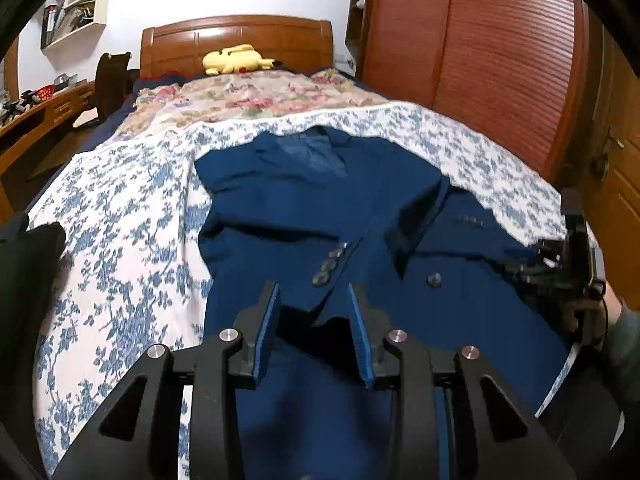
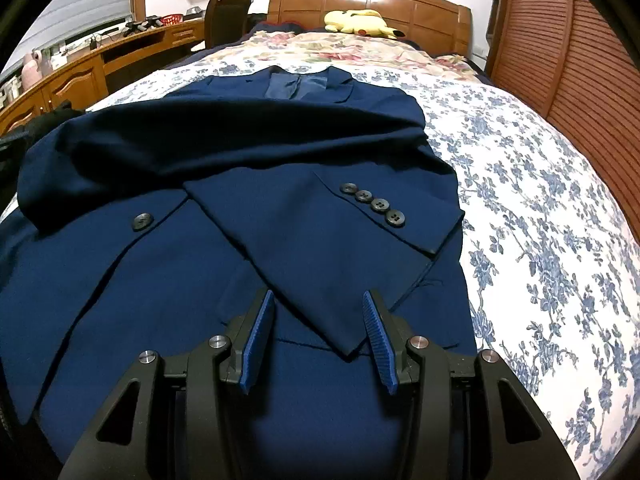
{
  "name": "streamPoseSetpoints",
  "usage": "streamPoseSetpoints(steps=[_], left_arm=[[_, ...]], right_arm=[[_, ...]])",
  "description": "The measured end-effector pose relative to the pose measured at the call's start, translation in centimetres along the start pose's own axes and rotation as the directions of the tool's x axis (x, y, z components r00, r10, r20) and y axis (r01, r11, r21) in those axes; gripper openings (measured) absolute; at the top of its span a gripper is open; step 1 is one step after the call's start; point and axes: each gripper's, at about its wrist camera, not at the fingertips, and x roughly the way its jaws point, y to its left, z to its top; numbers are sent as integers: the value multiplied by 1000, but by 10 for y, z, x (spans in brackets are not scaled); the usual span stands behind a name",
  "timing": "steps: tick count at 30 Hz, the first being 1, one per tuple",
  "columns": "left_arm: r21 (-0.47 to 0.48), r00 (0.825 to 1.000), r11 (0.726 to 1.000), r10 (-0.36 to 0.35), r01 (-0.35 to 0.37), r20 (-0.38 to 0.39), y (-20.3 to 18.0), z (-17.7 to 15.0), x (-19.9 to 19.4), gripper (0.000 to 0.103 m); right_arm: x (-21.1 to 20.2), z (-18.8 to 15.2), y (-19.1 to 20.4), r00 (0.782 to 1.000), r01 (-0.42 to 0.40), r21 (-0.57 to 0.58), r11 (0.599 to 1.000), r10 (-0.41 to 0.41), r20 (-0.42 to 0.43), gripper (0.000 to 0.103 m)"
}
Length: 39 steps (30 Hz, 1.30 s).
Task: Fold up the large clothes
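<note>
A navy blue suit jacket (image 1: 320, 200) lies front-up on the bed, collar toward the headboard and both sleeves folded across its chest. In the left wrist view, my left gripper (image 1: 313, 287) hovers over the buttoned cuff (image 1: 332, 264) of one sleeve. Its jaws stand apart, and the cuff's end lies loose between them. In the right wrist view, the jacket (image 2: 160, 272) fills the near bed. My right gripper (image 2: 318, 295) is open, with the corner of the other sleeve's cuff (image 2: 344, 340) between its pads but not pinched. The right gripper (image 1: 560, 256) also shows at the jacket's right edge, held by a hand (image 1: 588, 316).
The bed has a blue-flowered sheet (image 1: 120, 220) and a pink floral quilt (image 1: 248, 96) further back. A yellow plush toy (image 1: 236, 58) lies by the wooden headboard. A wooden wardrobe (image 1: 480, 60) stands on the right; a desk (image 1: 40, 112) and chair (image 1: 112, 80) stand left. A dark item (image 1: 28, 264) lies at the bed's left edge.
</note>
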Motion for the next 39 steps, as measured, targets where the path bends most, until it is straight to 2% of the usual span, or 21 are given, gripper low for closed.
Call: streamPoseSetpoints(steps=[2, 3, 4, 10, 14, 18, 24, 29, 31, 33, 36, 39], left_arm=[[15, 1000, 1000, 7, -7, -12, 1, -5, -1, 39], [18, 1000, 1000, 11, -11, -13, 1, -7, -2, 46], [19, 1000, 1000, 12, -11, -13, 2, -9, -2, 47], [25, 999, 999, 24, -22, -48, 8, -15, 1, 48], [28, 994, 997, 76, -74, -83, 12, -19, 13, 48], [10, 988, 992, 128, -128, -86, 22, -16, 22, 48], [-1, 991, 994, 107, -108, -76, 32, -8, 35, 48], [5, 991, 997, 75, -75, -113, 29, -7, 47, 27], [11, 991, 998, 66, -65, -120, 26, -6, 48, 8], [15, 993, 998, 66, -65, -93, 21, -2, 42, 2], [6, 997, 997, 78, -78, -12, 17, 6, 21, 1], [-31, 995, 998, 63, -61, 77, 19, 14, -1, 1]], right_arm=[[0, 1, 0, 1000, 3, -3, 1000, -3, 0, 48], [1, 1, 0, 1000, 5, -3, 1000, -5, -1, 48], [1, 2, 1, 1000, 7, -3, 1000, -7, -2, 48], [-10, 7, 7, 999, -32, -3, 999, 32, 39, 48], [-20, 13, 17, 994, -78, -8, 997, 79, 70, 48], [-31, 21, 33, 987, -117, -34, 993, 120, 109, 48], [-32, 25, 43, 981, -144, -50, 988, 149, 122, 48], [-32, 37, 47, 978, -148, -56, 987, 155, 141, 48], [-33, 42, 50, 977, -143, -64, 988, 151, 150, 48], [-32, 45, 51, 976, -140, -74, 987, 150, 158, 48], [-29, 54, 56, 975, -141, -82, 987, 152, 159, 48], [-24, 69, 63, 971, -160, -86, 983, 172, 164, 48]])
